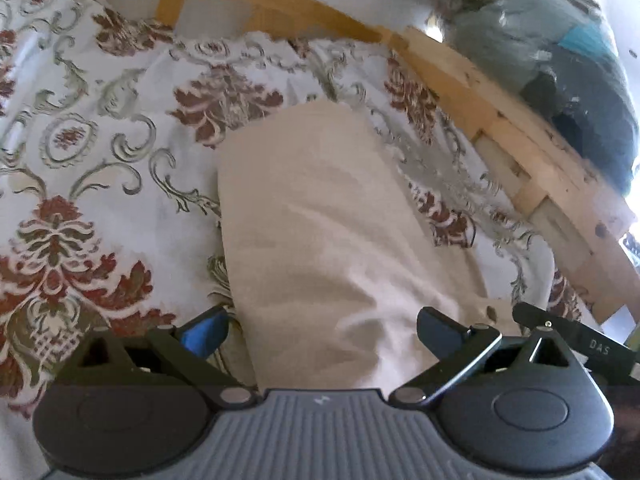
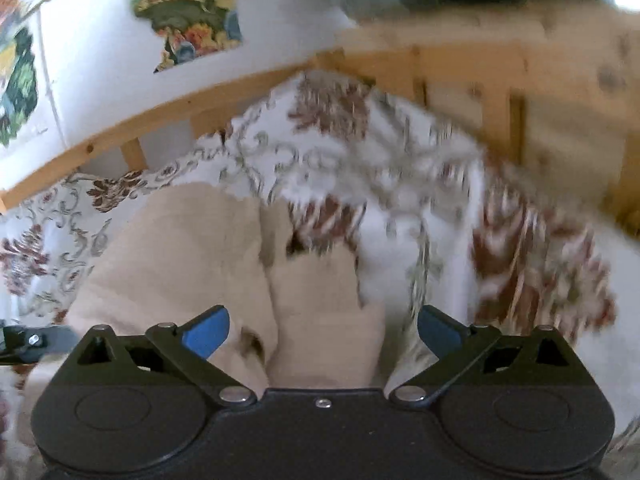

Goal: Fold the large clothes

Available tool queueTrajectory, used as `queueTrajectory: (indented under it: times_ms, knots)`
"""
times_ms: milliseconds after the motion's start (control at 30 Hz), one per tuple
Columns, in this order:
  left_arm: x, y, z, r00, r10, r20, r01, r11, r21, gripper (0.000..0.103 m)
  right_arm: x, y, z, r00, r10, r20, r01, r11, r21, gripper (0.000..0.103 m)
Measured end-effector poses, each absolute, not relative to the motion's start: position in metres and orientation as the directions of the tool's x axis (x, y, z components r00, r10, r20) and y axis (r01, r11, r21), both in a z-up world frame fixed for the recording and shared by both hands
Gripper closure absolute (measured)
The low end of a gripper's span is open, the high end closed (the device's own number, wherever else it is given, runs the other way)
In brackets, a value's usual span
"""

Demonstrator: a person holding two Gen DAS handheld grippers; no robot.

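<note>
Left wrist view: beige garment (image 1: 340,216) lies folded on the floral bedspread (image 1: 100,160). I have left gripper (image 1: 322,330) and right gripper (image 2: 323,330) both wide, empty. Likely between folds; next needs regrasping an edge.

The right wrist view is smeared on its right side: the floral bedspread (image 2: 400,184) and the wooden bed frame (image 2: 520,92) behind it lose their edges there. The beige garment (image 2: 192,248) runs under the right tongs (image 2: 323,330), so its near end is hidden, and how its folds overlap beside the bedspread is unclear. In the left wrist view the garment (image 1: 320,220) likewise vanishes beneath the left tongs (image 1: 322,330). Beyond the bed frame (image 1: 500,120), a blurred grey-blue heap (image 1: 560,52) is cut by the picture's edge.
</note>
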State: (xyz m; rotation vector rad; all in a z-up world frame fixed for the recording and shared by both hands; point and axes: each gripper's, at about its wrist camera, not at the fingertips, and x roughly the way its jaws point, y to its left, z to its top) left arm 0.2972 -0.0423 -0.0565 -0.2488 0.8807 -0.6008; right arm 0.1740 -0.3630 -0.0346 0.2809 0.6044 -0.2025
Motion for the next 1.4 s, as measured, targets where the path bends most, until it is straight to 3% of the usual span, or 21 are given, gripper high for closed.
queueTrajectory:
  times_ms: [67, 133, 167, 300, 500, 567, 700, 833, 1033, 1267, 1333, 1400]
  knots:
    - [0.31, -0.046, -0.061, 0.433, -0.6, -0.673, 0.395, 0.797, -0.456, 0.001, 0.18, -0.376, -0.052, 0.808, -0.057, -0.586, 0.262, 0.926, 0.271, 0.003]
    - [0.319, -0.045, -0.062, 0.407, -0.626, -0.666, 0.414, 0.776, -0.476, 0.001, 0.19, -0.388, -0.068, 0.806, 0.026, -0.592, 0.254, 0.888, 0.384, 0.013]
    - [0.322, -0.044, -0.062, 0.405, -0.628, -0.665, 0.415, 0.774, -0.479, 0.001, 0.194, -0.392, -0.073, 0.809, 0.084, -0.581, 0.233, 0.863, 0.449, 0.013]
    - [0.335, -0.043, -0.07, 0.386, -0.631, -0.673, 0.416, 0.77, -0.484, 0.001, 0.203, -0.381, -0.066, 0.849, 0.057, -0.526, 0.173, 0.909, 0.378, 0.007]
    - [0.348, -0.042, -0.09, 0.316, -0.663, -0.678, 0.342, 0.747, -0.571, 0.0, 0.224, -0.383, -0.091, 0.81, 0.119, -0.575, 0.168, 0.891, 0.422, 0.006]
    - [0.344, -0.047, -0.088, 0.322, -0.658, -0.68, 0.367, 0.749, -0.551, 0.013, 0.224, -0.377, -0.091, 0.802, 0.131, -0.583, 0.141, 0.907, 0.397, 0.013]
    - [0.336, -0.06, -0.074, 0.355, -0.607, -0.711, 0.39, 0.788, -0.477, 0.021, 0.22, -0.37, -0.09, 0.801, 0.137, -0.583, 0.123, 0.915, 0.384, 0.038]
    - [0.319, -0.067, -0.057, 0.427, -0.568, -0.704, 0.444, 0.81, -0.384, 0.037, 0.219, -0.361, -0.086, 0.791, 0.164, -0.589, 0.093, 0.92, 0.382, 0.062]
    - [0.299, -0.053, -0.025, 0.498, -0.561, -0.661, 0.54, 0.797, -0.27, 0.048, 0.218, -0.35, -0.08, 0.803, 0.301, -0.514, -0.017, 0.874, 0.485, 0.069]
    - [0.305, -0.011, 0.005, 0.624, -0.514, -0.589, 0.533, 0.831, -0.16, 0.047, 0.238, -0.277, -0.046, 0.846, 0.319, -0.427, -0.167, 0.92, 0.355, 0.07]
    - [0.321, -0.003, 0.002, 0.639, -0.468, -0.611, 0.494, 0.858, -0.141, 0.043, 0.252, -0.265, -0.043, 0.863, 0.312, -0.397, -0.154, 0.912, 0.38, 0.07]
    - [0.341, -0.001, -0.017, 0.625, -0.386, -0.678, 0.431, 0.895, -0.112, 0.038, 0.271, -0.253, -0.051, 0.861, 0.281, -0.424, -0.1, 0.911, 0.4, 0.068]
